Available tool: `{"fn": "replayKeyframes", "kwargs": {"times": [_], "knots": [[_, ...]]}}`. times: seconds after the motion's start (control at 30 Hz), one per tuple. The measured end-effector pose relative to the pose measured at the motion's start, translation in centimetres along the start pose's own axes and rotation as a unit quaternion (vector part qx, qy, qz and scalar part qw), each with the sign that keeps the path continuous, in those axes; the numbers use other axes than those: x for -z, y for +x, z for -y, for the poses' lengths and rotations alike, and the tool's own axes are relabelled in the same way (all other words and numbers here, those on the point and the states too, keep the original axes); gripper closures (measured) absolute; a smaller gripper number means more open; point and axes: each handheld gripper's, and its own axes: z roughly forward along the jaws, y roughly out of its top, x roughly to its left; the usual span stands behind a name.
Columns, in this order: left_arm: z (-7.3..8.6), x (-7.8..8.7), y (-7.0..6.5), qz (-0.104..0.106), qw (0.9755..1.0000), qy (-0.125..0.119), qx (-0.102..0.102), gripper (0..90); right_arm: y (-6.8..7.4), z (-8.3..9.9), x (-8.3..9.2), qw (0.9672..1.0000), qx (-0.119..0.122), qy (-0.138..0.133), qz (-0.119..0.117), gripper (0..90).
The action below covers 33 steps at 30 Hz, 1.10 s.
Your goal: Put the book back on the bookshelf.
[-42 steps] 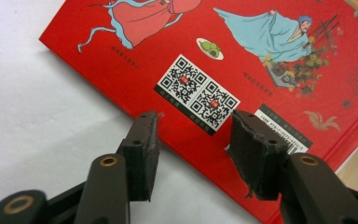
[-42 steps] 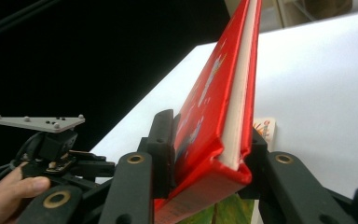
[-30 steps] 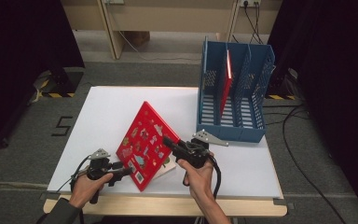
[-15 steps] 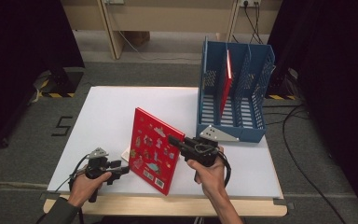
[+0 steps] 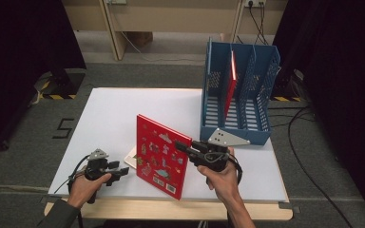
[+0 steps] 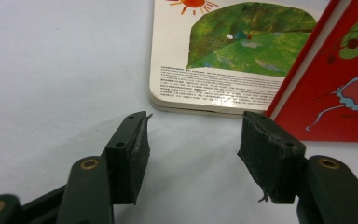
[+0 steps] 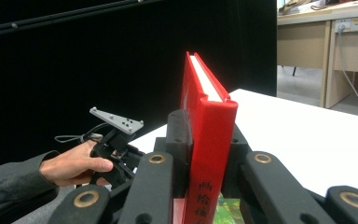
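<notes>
Two grippers: right gripper (image 5: 183, 148) clamps upright red hardcover book (image 5: 163, 156) by spine; left gripper (image 6: 193, 140), jaws just widening, empty, white board book (image 6: 223, 60) at 12 o'clock.

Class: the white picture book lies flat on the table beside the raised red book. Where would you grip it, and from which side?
Grip the white picture book at its near edge, coming in low from the left gripper side. It lies flat with that rounded edge free, while the red book blocks its far side.
</notes>
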Motion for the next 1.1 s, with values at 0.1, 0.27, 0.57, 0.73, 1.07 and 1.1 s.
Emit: {"fn": "replayKeyframes", "kwargs": {"times": [0.1,0.27,0.57,0.73,1.07,1.1], "knots": [[-0.1,0.1,0.3,-0.017,0.9998,0.001,-0.007,40.6,0.3,0.1,0.3,0.9999,0.011,0.006,0.001,78.4],[-0.1,0.2,0.6,-0.027,0.9996,0.003,-0.008,40.3,1.1,0.7,1.1,0.9996,0.025,0.015,-0.001,78.4],[-0.2,0.0,0.9,-0.031,0.9995,0.006,-0.009,39.5,2.1,1.3,0.9,0.9991,0.038,0.016,-0.005,77.2],[-0.1,0.1,1.2,-0.035,0.9993,0.006,-0.013,38.7,2.8,2.8,0.0,0.9989,0.039,0.023,-0.009,77.0],[-0.1,0.0,1.0,-0.039,0.999,0.009,-0.019,37.3,3.2,4.2,-0.6,0.9989,0.043,0.017,-0.007,76.9],[-0.1,0.0,1.0,-0.039,0.999,0.009,-0.019,37.3,3.2,4.2,-0.6,0.9989,0.043,0.017,-0.007,76.9]]}}
